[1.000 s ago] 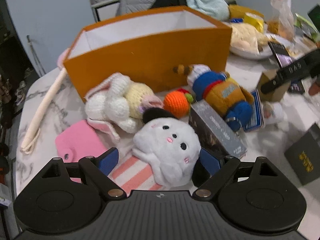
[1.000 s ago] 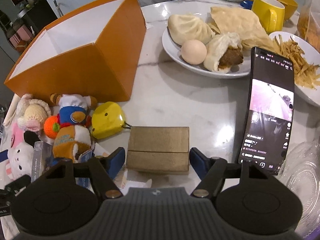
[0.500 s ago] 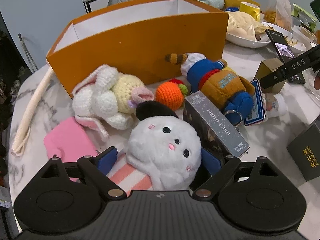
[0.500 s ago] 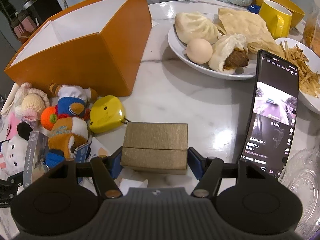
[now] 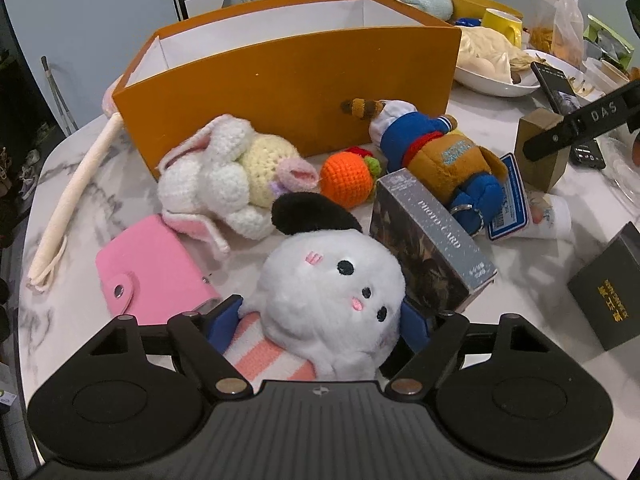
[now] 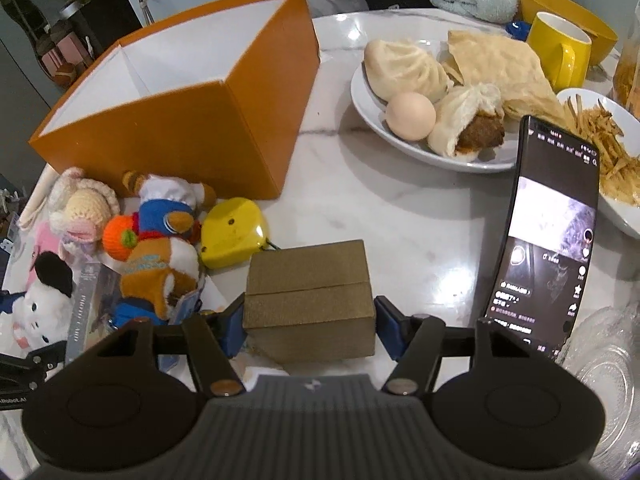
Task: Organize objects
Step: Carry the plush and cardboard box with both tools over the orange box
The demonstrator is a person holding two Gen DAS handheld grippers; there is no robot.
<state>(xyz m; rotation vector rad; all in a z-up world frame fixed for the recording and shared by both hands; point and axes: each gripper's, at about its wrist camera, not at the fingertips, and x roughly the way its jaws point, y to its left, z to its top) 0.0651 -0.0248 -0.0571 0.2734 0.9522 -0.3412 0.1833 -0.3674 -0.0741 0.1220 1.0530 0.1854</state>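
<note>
- Plush: a white round-headed toy (image 5: 332, 300) with one black ear, stitched black eyes, pink cheek marks and a pink-and-white striped body lies between the blue pads of the left gripper (image 5: 320, 320); both pads press its sides, so the gripper grips it.
- Gold-brown box (image 6: 310, 300), ribbed cardboard with a lid seam across its middle, sits between the blue pads of the right gripper (image 6: 310, 320); the pads touch its two ends, clamping it.
- Just ahead and right of the left gripper, touching the plush, a grey "PHOTO CARD" box (image 5: 432, 248) lies tilted.
- Ahead and left of it lies a pink snap wallet (image 5: 152, 268); beyond that, a crocheted white-and-yellow rabbit (image 5: 228, 176).
- Further ahead sit a crocheted orange (image 5: 348, 176) and a blue-and-brown plush figure (image 5: 440, 156).
- Behind them stands the open orange box (image 5: 288, 92), white inside.
- Ahead and left of the right gripper lies a yellow tape measure (image 6: 232, 232); to its right a phone (image 6: 548, 232) leans upright, screen lit.
</note>
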